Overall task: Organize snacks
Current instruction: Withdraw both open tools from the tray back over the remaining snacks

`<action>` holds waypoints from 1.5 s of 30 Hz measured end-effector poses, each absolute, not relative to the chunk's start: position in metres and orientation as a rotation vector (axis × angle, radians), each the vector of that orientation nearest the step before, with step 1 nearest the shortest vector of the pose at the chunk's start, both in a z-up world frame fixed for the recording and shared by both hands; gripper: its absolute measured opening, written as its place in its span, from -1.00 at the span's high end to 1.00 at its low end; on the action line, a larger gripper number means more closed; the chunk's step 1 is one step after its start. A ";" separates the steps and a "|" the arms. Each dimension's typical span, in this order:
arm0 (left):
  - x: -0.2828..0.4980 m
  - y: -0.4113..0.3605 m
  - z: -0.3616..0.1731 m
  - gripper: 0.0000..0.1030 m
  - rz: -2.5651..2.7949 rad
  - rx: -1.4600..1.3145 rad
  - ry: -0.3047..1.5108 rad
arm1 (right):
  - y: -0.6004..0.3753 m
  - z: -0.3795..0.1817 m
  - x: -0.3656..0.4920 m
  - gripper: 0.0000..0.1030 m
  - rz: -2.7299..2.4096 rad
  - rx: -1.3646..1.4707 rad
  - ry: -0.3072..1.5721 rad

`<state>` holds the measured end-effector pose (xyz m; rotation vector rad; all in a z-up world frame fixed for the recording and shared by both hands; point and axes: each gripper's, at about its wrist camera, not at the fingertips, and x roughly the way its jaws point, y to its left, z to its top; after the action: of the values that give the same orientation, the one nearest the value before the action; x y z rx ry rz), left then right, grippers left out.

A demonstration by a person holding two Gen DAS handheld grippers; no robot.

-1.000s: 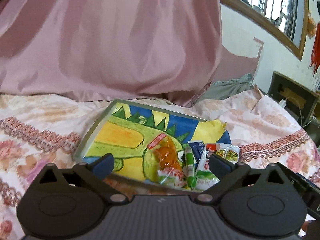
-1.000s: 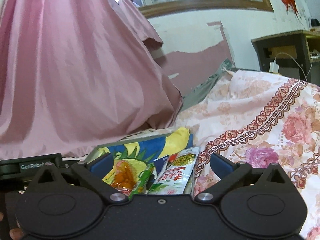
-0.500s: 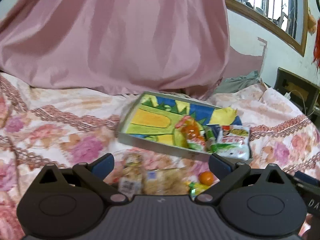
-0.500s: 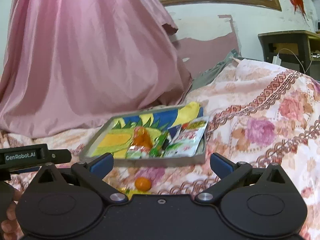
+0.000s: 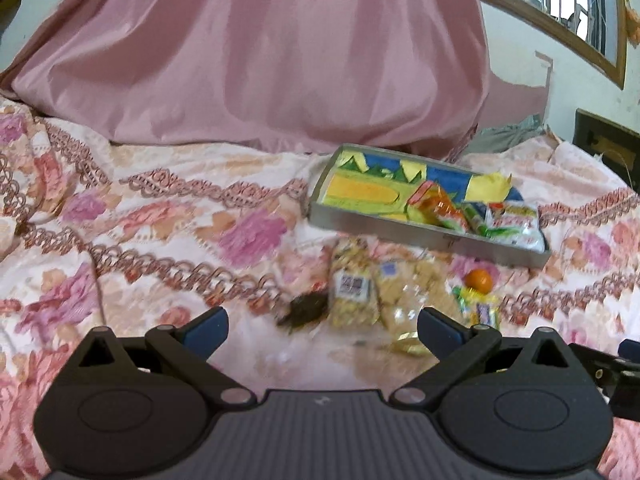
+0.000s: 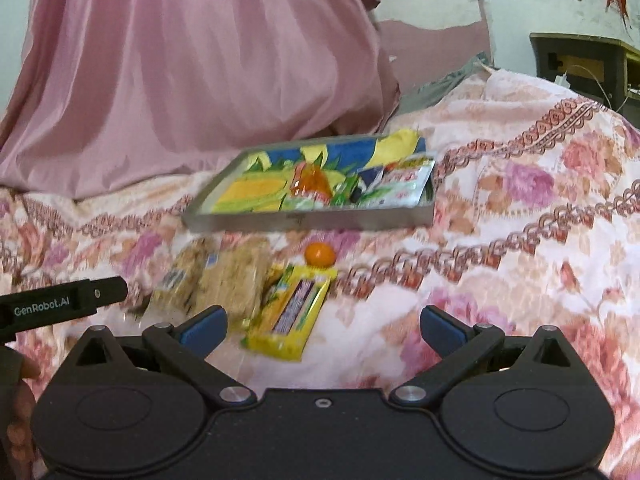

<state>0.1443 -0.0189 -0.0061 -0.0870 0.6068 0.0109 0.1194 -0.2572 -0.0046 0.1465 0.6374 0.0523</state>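
Note:
A shallow metal tray (image 5: 416, 234) (image 6: 304, 220) with a bright dinosaur picture lies on the flowered bedspread and holds several snack packets at its right end. In front of it lie loose snacks: two clear cracker bags (image 5: 352, 286) (image 6: 234, 276), a small orange ball (image 5: 478, 279) (image 6: 319, 255), a yellow candy packet (image 6: 294, 312) (image 5: 478, 308) and a dark lump (image 5: 306, 308). My left gripper (image 5: 322, 330) is open, with nothing between its fingers, just short of the cracker bags. My right gripper (image 6: 323, 330) is open too, with the yellow packet's near end between its fingers.
A large pink cloth (image 5: 256, 56) hangs down onto the bed behind the tray. A dark wooden table (image 6: 588, 60) stands at the far right by the wall. The left gripper's body (image 6: 60, 306) and a hand (image 6: 18, 412) show at the left of the right wrist view.
Both grippers have pulled back from the tray. The tray now looks smaller and farther off, and the loose snacks in front of it have come into view. Both stay open.

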 end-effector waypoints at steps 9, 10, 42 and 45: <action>0.131 0.000 -0.026 -0.99 0.009 -0.076 0.634 | -0.239 -0.018 0.107 -0.99 0.048 0.128 0.695; 0.131 0.001 -0.027 -0.99 0.007 -0.070 0.637 | -0.238 -0.018 0.108 -0.99 0.050 0.119 0.694; 0.143 0.016 -0.037 -0.99 0.035 0.017 0.651 | -0.216 -0.035 0.128 -0.99 0.116 0.088 0.740; 0.146 0.016 -0.037 -0.99 0.030 0.024 0.650 | -0.212 -0.036 0.130 -0.99 0.125 0.076 0.738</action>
<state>0.1462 0.0164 -0.0371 0.0237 0.6495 0.0304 0.1300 -0.2123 -0.0359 0.0756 0.7381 0.1245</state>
